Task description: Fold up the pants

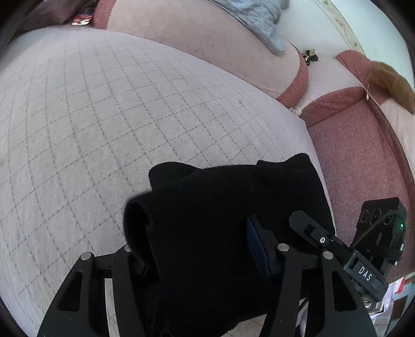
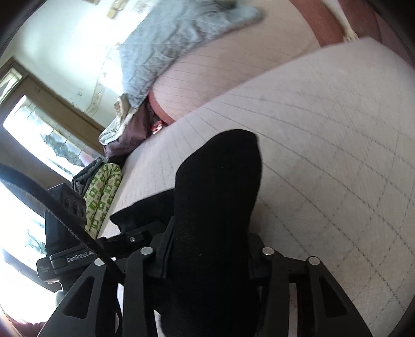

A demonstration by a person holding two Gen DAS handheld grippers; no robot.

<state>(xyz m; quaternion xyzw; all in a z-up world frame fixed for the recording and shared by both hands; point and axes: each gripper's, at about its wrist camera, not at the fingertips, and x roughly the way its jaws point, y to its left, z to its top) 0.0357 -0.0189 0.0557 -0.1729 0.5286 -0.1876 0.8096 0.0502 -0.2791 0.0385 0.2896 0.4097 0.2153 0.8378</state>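
The black pants [image 1: 220, 207] are bunched between the fingers of my left gripper [image 1: 197, 248], which is shut on them and holds them above the grey quilted mattress [image 1: 116, 116]. In the right wrist view the same black pants [image 2: 218, 186] stand up between the fingers of my right gripper [image 2: 207, 254], which is shut on them. The right gripper also shows in the left wrist view [image 1: 337, 241], close beside the left one at the cloth's right side. The left gripper body shows in the right wrist view [image 2: 64, 233]. The fingertips are hidden by the cloth.
A pink mattress [image 1: 207, 39] with a light blue blanket [image 1: 259, 20] lies behind the grey one. A red-pink sofa [image 1: 363, 145] with a brown cloth [image 1: 389, 80] is at the right. A green patterned cloth [image 2: 103, 194] and a bright window [image 2: 39, 134] are left of the mattress.
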